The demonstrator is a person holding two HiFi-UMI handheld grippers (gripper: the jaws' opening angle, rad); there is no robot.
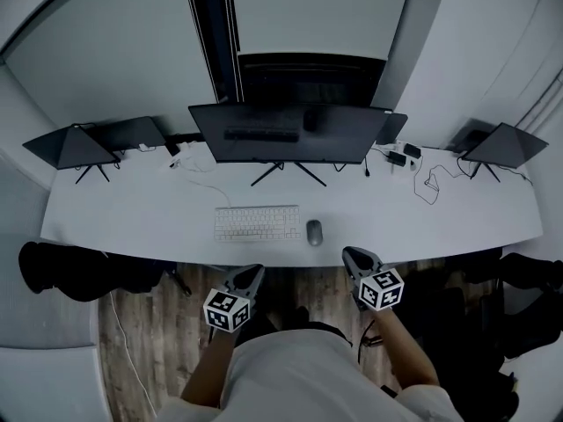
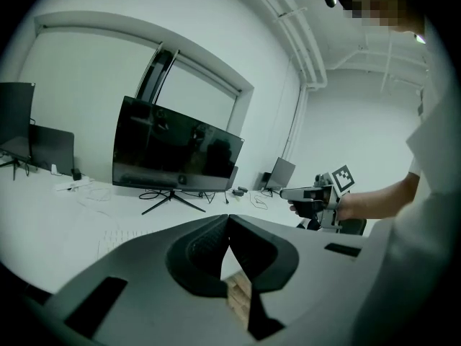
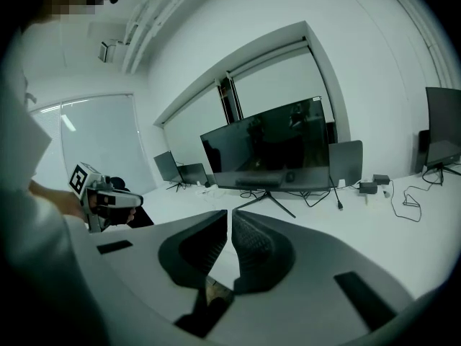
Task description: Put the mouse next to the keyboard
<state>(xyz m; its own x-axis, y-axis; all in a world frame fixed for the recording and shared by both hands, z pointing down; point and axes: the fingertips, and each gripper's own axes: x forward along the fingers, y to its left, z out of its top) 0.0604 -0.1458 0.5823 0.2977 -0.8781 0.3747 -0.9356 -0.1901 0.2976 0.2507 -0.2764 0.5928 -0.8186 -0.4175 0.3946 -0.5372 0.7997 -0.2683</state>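
A grey mouse (image 1: 314,232) lies on the white desk (image 1: 457,214), just right of the white keyboard (image 1: 257,223), with a small gap between them. Both grippers hang in front of the desk's near edge, over the wooden floor, apart from the mouse and keyboard. My left gripper (image 1: 252,272) (image 2: 229,218) has its jaws shut with nothing between them. My right gripper (image 1: 353,255) (image 3: 231,213) is also shut and empty. The mouse is hidden in both gripper views; part of the keyboard (image 2: 115,241) shows faintly in the left gripper view.
A wide monitor (image 1: 288,133) stands behind the keyboard on a tripod foot. Smaller dark screens sit at the desk's far left (image 1: 70,146) and far right (image 1: 506,143). Cables (image 1: 428,185) and small adapters lie at the back right. Dark chairs (image 1: 79,271) flank me.
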